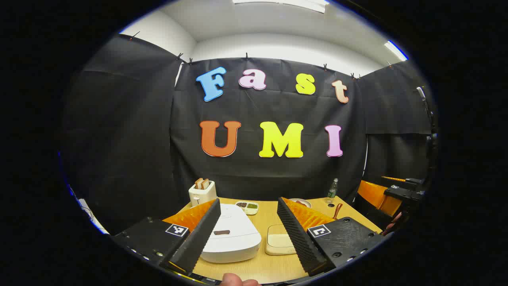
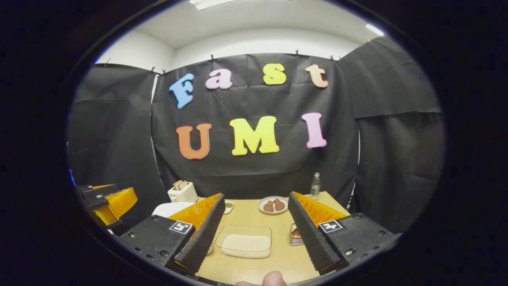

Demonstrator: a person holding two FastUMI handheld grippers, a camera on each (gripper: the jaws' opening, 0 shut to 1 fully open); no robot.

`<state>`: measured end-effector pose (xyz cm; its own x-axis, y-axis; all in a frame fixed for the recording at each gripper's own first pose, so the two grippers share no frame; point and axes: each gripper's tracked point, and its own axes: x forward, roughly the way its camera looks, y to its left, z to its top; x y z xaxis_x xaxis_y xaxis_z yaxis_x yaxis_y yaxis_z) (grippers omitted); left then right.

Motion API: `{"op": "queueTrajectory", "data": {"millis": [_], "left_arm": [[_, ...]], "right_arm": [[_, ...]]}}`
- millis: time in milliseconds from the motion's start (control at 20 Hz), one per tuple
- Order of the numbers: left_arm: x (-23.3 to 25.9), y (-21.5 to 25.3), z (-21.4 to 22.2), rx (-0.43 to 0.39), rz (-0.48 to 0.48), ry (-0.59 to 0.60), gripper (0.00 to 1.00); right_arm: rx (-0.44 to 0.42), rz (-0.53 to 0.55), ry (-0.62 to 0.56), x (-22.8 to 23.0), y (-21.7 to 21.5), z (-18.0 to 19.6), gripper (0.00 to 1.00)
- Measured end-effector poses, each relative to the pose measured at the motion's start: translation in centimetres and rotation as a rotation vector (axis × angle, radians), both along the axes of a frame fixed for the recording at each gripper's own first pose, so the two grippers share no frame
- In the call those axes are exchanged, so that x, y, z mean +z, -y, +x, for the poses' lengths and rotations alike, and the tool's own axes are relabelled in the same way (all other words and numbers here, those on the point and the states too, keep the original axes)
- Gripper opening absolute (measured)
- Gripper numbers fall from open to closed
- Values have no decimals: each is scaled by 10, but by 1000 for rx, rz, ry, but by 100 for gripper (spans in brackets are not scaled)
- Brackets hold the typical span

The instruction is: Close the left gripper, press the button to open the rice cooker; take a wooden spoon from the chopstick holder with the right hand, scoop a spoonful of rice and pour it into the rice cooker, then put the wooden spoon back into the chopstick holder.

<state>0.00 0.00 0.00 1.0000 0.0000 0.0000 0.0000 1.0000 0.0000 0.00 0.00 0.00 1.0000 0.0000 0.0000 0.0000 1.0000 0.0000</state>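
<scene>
The white rice cooker [image 1: 234, 238] sits shut on the wooden table, its dark button [image 1: 221, 232] on the lid, just beyond my left finger. My left gripper [image 1: 249, 201] is open and above the table's near edge. A shallow clear box of rice [image 2: 245, 241] lies between the fingers of my open right gripper [image 2: 256, 195]; in the left gripper view the rice box [image 1: 279, 240] is right of the cooker. A brown wooden spoon handle [image 1: 337, 210] sticks up past my right finger. A small holder [image 2: 295, 235] with brown contents is half hidden behind the right finger.
A toaster [image 1: 202, 192] with bread stands at the back left, beside a small divided dish [image 1: 247, 206]. A plate of brown food [image 2: 273, 205] and a bottle [image 2: 315, 184] stand at the back right. The other gripper [image 1: 397, 190] hovers far right.
</scene>
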Motion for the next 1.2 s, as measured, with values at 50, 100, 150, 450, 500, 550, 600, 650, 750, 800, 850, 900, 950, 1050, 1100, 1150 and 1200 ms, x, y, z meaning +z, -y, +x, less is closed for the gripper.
{"op": "queueTrajectory", "data": {"millis": [50,100,150,450,500,550,600,650,750,800,850,900,950,1050,1100,1150,1200], "left_arm": [[0,0,1,1,-1,2,94],[1,3,2,-2,-5,2,94],[3,5,3,-6,-9,1,94],[9,5,6,3,-17,29,94],[8,6,6,8,-20,27,94],[7,5,5,14,-22,25,94],[6,4,5,19,-23,25,94],[4,3,4,26,-26,20,94],[3,3,4,25,-28,26,94],[3,2,6,26,-19,26,94],[4,-1,6,33,-10,27,94],[4,-3,6,38,-5,31,94],[8,-3,5,39,-5,37,94],[11,-2,9,44,-5,53,94],[13,-2,7,47,-6,57,94],[13,-1,8,49,-9,58,94],[14,0,8,48,-13,60,94]], "right_arm": [[4,0,1,2,-1,1,100],[6,1,10,4,-1,1,100],[7,3,21,7,0,3,100],[16,15,4,3,4,14,98],[17,13,-3,1,4,15,97],[17,10,-5,1,5,16,97],[18,8,-6,0,6,17,100],[20,6,-6,2,7,17,100],[24,6,-7,3,7,19,100],[27,5,-7,3,7,20,100],[28,4,-5,5,8,21,100],[27,3,-2,6,9,21,100],[28,3,1,8,10,22,100],[29,2,0,7,12,25,100],[28,0,-4,5,13,27,97],[27,2,-8,5,14,28,97],[29,7,-12,3,15,29,100]]}}
